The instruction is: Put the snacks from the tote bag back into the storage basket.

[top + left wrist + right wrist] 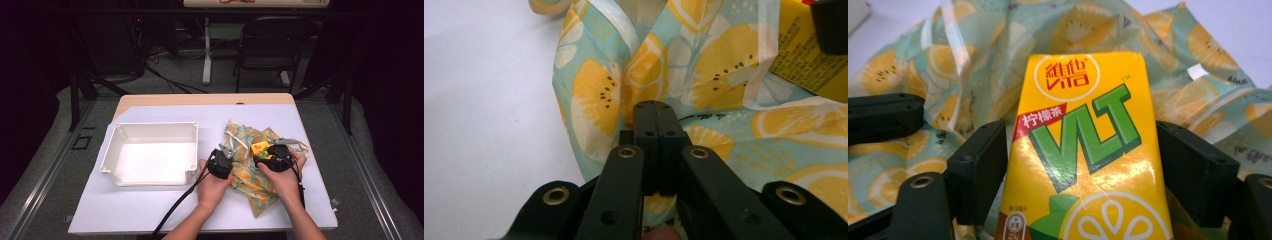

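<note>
Drink carton [1085,150], yellow, green "VLT" lettering with a lemon graphic, sits between the right gripper's [1083,170] jaws: one black jaw against each side face, so the jaws are clamped on it. In the high view the carton [261,149] shows as a yellow-green patch at the front of the right gripper [272,156], over the patterned bag [250,170], right half of the table and nearer its right edge than its centre.

Bag: thin plastic, pale teal with orange-lemon slices and white-trimmed edges, crumpled flat on the white table [150,210]. It runs from mid-table toward the near edge, one corner pointing at the near right corner.

Left gripper [655,107]: jaws pressed together, no gap visible. Tips lie on a fold of the bag [704,75] near its left edge; can't tell whether any film is pinched between them. High view puts the left gripper [222,159] at the bag's left border, just beside the tray's near right corner.

White plastic tray [150,155], rectangular, shallow, on the left half of the table, well apart from the carton.

Person's hands [215,185] come in from the near edge, one per gripper. Black cable [177,205] trails from the left gripper back to the near edge.

Folding chair [270,47] on the floor beyond the far edge.
</note>
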`<move>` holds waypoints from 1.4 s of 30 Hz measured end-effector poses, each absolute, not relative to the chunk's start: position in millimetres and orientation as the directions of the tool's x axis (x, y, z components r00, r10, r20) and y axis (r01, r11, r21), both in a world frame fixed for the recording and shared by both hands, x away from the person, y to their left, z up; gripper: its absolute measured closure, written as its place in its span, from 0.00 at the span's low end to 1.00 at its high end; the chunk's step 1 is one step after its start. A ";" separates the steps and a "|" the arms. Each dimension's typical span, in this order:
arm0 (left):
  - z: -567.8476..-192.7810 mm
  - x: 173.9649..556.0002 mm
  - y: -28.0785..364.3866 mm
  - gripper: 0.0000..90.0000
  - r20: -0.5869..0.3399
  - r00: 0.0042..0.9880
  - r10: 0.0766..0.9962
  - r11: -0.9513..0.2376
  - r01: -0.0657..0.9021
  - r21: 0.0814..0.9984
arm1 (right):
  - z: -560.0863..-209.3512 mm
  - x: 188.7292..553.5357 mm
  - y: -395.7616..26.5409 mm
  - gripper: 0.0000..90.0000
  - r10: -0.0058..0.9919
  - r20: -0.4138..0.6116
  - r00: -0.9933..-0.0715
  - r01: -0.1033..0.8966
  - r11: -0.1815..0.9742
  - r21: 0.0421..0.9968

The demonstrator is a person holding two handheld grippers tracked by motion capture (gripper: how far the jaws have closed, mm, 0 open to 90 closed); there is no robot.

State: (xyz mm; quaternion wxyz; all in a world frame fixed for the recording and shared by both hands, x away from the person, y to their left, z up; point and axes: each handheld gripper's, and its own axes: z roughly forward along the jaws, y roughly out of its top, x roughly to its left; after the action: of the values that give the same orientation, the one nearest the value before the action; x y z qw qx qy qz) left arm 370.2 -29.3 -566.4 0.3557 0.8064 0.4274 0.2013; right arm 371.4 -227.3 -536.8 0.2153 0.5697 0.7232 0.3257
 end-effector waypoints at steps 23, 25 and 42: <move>-566.5 370.0 -29.6 1.00 0.023 0.552 0.834 -0.382 0.546 0.746 | -543.7 388.0 -224.6 0.24 0.971 0.078 -0.226 0.835 0.152 0.529; -566.5 370.0 -29.5 1.00 0.023 0.552 0.833 -0.382 0.546 0.746 | -542.2 389.4 -225.5 0.23 0.969 0.089 -0.229 0.844 0.152 0.514; -566.5 369.8 -29.9 1.00 0.025 0.552 0.834 -0.383 0.545 0.746 | -537.1 397.2 -223.8 0.27 0.970 0.068 -0.232 0.883 0.180 0.434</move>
State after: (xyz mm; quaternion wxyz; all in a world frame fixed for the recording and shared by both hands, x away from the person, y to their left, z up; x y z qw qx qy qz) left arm 369.8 -29.9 -566.5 0.3545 0.8063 0.4276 0.2034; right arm 397.2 -223.8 -537.1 0.1123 0.6096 0.7600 0.1955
